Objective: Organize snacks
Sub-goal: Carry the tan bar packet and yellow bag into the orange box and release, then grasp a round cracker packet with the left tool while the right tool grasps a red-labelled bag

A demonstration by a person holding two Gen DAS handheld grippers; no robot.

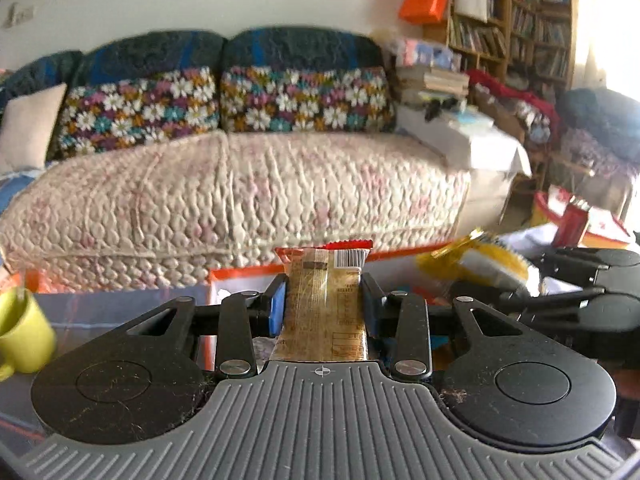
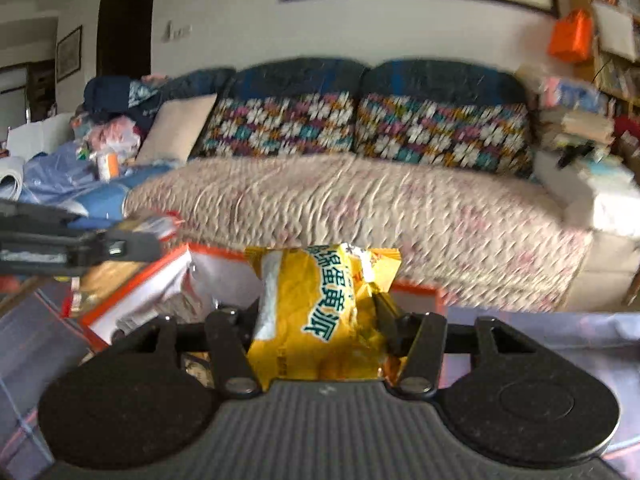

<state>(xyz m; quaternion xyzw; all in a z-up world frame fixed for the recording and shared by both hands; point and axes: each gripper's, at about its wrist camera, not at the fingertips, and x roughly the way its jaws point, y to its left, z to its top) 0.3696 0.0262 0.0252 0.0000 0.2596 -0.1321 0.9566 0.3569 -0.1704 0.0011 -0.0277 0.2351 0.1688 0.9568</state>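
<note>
Between the blue-padded fingers (image 1: 278,312) of the left gripper (image 1: 324,300) a tan snack packet (image 1: 324,300) is clamped by its sides, its red crimped end pointing to 12 o'clock. The right gripper (image 2: 320,320) is likewise closed on a crumpled yellow snack bag (image 2: 320,312) (its film is bunched, so the hold looks softer). Both snacks are carried above an orange-rimmed white box (image 2: 140,292), which lies at 10 o'clock from the right gripper and directly beneath the left one. The box is judged to be the likely destination. Each snack would best be lowered level and released only once it is over the box opening, one gripper at a time, since the two are close together. A yellow-green mug (image 1: 24,332) at 9 o'clock of the left gripper should be avoided. Open room is seen toward the sofa (image 1: 240,200) at 12 o'clock.
</note>
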